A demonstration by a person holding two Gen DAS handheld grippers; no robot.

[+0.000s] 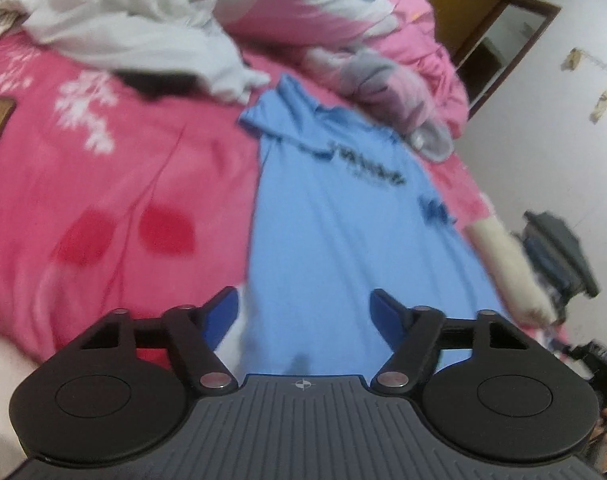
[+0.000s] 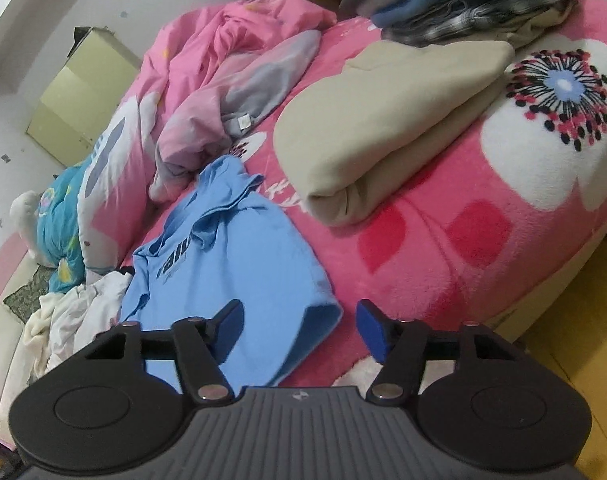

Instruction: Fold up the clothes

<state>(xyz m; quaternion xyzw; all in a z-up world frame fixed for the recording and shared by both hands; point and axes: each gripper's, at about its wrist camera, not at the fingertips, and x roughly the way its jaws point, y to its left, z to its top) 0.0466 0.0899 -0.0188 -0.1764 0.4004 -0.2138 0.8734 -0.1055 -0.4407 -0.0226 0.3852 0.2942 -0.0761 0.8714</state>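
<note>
A light blue T-shirt [image 1: 343,216] with dark lettering lies spread on the pink bed, collar at the far end. My left gripper [image 1: 305,312] is open and empty, just above the shirt's near hem. In the right wrist view the same blue T-shirt [image 2: 231,248] lies partly folded, one sleeve turned over. My right gripper [image 2: 299,330] is open and empty, hovering over the shirt's near right corner. The right gripper [image 1: 559,256] shows blurred at the right edge of the left wrist view.
A pink floral blanket [image 2: 443,264] covers the bed. A folded beige garment [image 2: 383,128] lies to the right, with a stack of folded dark clothes [image 2: 455,4] behind it. A crumpled pink duvet [image 2: 231,60] and white clothes [image 1: 135,28] lie beyond the shirt.
</note>
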